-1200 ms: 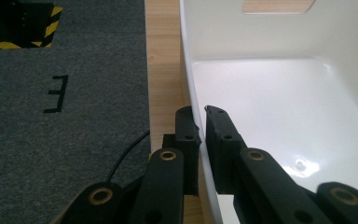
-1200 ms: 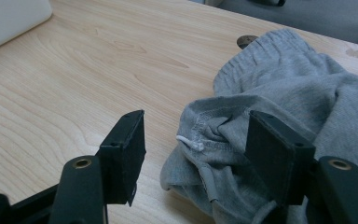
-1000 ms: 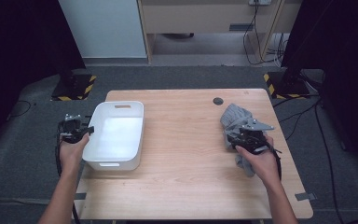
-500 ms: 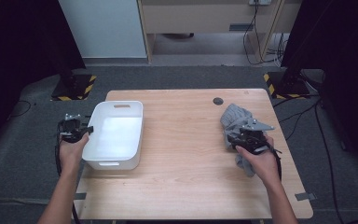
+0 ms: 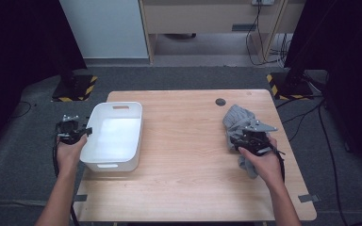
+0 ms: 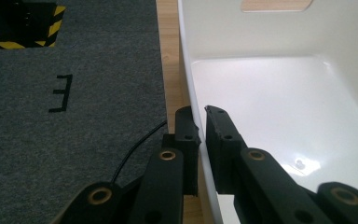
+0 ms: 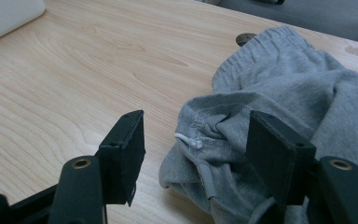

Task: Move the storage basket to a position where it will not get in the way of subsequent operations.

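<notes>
Wooden table [image 5: 184, 141]; grey garment [image 7: 279, 126] between right claw's [image 7: 193, 140] apart jaws.

- From my high view, overhead light falls evenly on the wooden table [image 5: 179, 141]; the far corners of the room sink into black.
- My left gripper view shows glare washing out the white bin [image 6: 279, 93] floor.
- In my right gripper view the grey sweatpants [image 7: 279, 112] look sharp, with soft shadows beneath.

Both forearms were bare. The left gripper [image 6: 201, 122] had black jaws with brass-ringed screws; the right gripper [image 5: 248, 139] carried a grey triangular plate.
</notes>
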Demonstrator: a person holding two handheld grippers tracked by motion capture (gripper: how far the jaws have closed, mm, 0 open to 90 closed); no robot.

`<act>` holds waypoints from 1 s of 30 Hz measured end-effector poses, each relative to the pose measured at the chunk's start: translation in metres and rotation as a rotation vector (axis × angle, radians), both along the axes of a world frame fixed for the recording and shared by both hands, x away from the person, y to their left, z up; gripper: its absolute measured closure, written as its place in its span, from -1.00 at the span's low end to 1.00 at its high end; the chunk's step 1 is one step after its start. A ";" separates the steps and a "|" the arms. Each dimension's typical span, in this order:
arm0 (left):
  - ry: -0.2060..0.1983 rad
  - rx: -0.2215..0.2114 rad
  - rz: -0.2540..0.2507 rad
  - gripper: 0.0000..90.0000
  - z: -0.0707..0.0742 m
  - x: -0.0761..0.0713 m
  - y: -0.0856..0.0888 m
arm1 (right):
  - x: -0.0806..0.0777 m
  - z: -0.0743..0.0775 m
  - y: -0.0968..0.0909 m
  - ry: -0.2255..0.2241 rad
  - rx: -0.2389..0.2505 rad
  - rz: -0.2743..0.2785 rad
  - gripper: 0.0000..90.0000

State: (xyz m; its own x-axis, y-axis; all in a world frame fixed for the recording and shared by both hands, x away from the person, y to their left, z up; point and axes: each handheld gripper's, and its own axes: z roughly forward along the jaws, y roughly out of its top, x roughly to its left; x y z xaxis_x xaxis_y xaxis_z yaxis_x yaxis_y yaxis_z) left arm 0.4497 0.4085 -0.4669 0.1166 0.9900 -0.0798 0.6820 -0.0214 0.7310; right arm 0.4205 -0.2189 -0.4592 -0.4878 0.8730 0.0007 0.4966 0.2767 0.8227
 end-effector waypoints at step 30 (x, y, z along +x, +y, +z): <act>-0.134 0.057 -0.201 -0.30 0.064 -0.009 -0.080 | 0.001 0.009 0.001 -0.039 -0.016 0.006 -0.44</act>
